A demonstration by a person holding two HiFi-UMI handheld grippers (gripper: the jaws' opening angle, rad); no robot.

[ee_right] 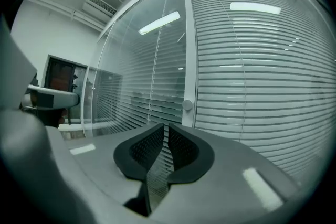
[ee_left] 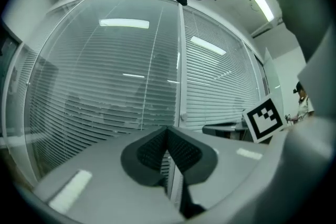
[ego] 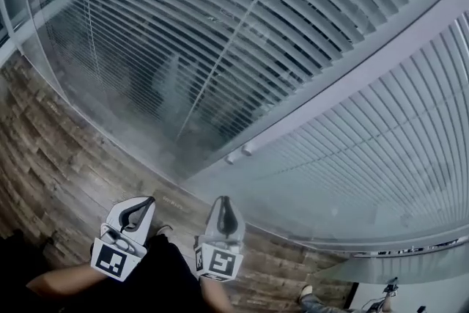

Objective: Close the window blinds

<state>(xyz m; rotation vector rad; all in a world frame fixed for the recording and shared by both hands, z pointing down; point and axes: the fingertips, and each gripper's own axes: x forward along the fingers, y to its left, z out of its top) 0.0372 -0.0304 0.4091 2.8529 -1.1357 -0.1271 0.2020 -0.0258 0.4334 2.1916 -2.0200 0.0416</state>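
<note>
Facing two blinds [ego: 183, 33], the left hand-held gripper [ego: 150, 200] is closed, the right hand-held gripper [ego: 225, 199] barely parted.

The blinds [ego: 132, 4] run off the head view's top and right edges, and haze on the glass blurs their lowest slats. The wand [ego: 242, 32] fades out above the floor [ego: 66, 150]. The bottom edge cuts both forearms [ego: 62, 281] and a shoe [ego: 306, 295]. In the left gripper view a marker cube [ee_left: 265, 118] covers part of a desk [ee_left: 223, 130], and a person [ee_left: 303, 104] at the right edge is too small to make out. In the right gripper view a dark frame [ee_right: 62, 81] is too dim to identify
</note>
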